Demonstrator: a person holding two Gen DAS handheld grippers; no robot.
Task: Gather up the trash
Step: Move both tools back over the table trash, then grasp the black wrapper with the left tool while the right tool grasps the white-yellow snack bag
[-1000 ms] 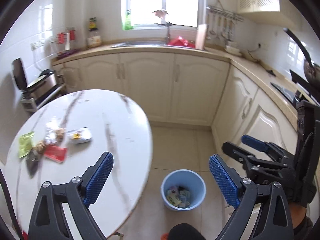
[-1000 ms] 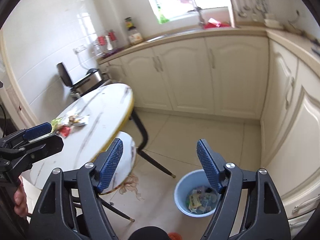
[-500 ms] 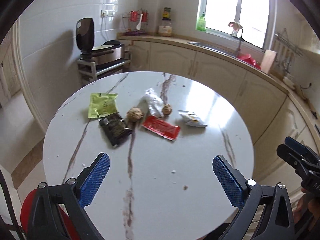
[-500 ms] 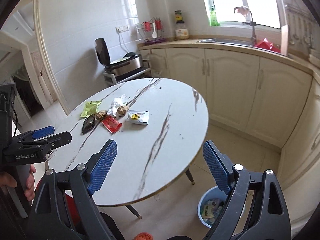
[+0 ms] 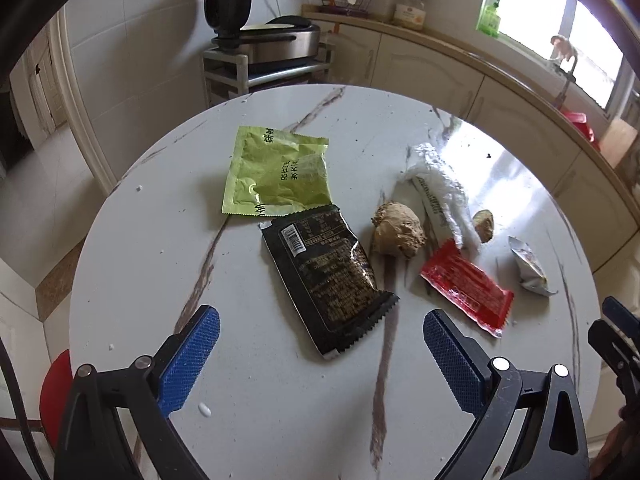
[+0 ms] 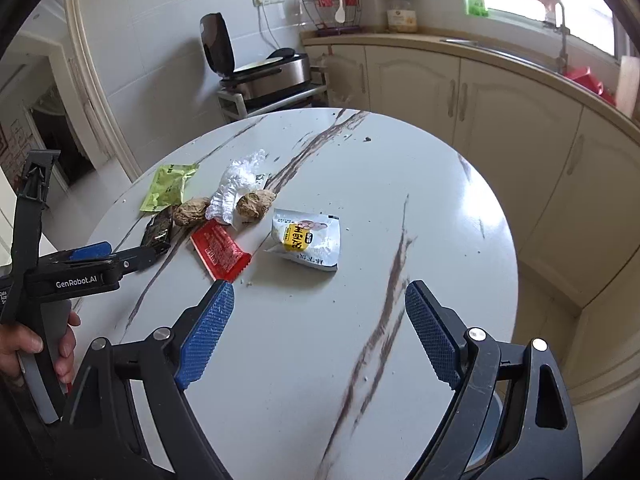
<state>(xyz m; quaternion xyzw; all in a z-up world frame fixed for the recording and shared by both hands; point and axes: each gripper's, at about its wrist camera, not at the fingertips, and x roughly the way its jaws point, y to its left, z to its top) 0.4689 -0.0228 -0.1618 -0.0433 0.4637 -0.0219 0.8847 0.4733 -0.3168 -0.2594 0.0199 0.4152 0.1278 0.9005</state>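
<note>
Over the round marble table (image 5: pixel 132 280), the left gripper (image 5: pixel 320 344) and right gripper (image 6: pixel 318 332) are hovering with fingers apart and empty, while the green packet (image 5: pixel 276 176), black wrapper (image 5: pixel 328 276), red sachet (image 5: pixel 466 286) and white pouch (image 6: pixel 306 242) are lying uncollected.

Wrappers (image 5: pixel 332 280) on marble table (image 5: pixel 160 248)

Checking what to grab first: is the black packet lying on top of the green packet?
No, the black packet lies flat on the table beside the green packet.
</note>
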